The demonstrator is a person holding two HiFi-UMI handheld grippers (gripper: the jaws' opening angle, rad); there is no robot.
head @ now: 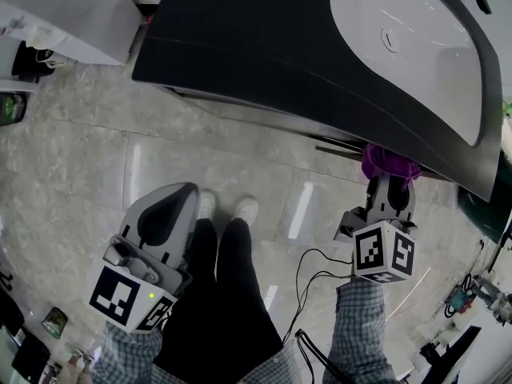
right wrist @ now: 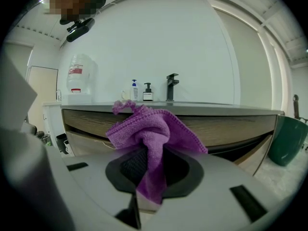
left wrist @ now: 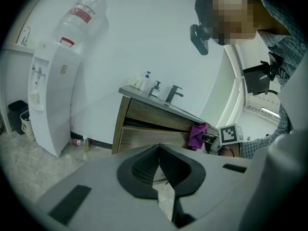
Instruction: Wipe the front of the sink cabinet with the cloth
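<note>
My right gripper (head: 390, 181) is shut on a purple cloth (head: 387, 163), which sits bunched at its tips right against the sink cabinet's front, under the dark countertop (head: 264, 46). In the right gripper view the cloth (right wrist: 153, 129) drapes over the jaws, close to the wooden cabinet front (right wrist: 236, 126). Low beside the person's legs, my left gripper (head: 178, 205) is shut with nothing in it. The left gripper view looks along the cabinet's wooden front (left wrist: 144, 129) from the side and shows the cloth (left wrist: 197, 134) and the right gripper's marker cube (left wrist: 230, 134).
A white basin (head: 416, 38) is set in the countertop, with a black faucet (right wrist: 172, 86) and soap bottles (right wrist: 140, 91) behind it. A water dispenser (left wrist: 50, 95) stands left of the cabinet. A green bin (right wrist: 287, 139) is at its right. Cables (head: 308, 282) trail on the tiled floor.
</note>
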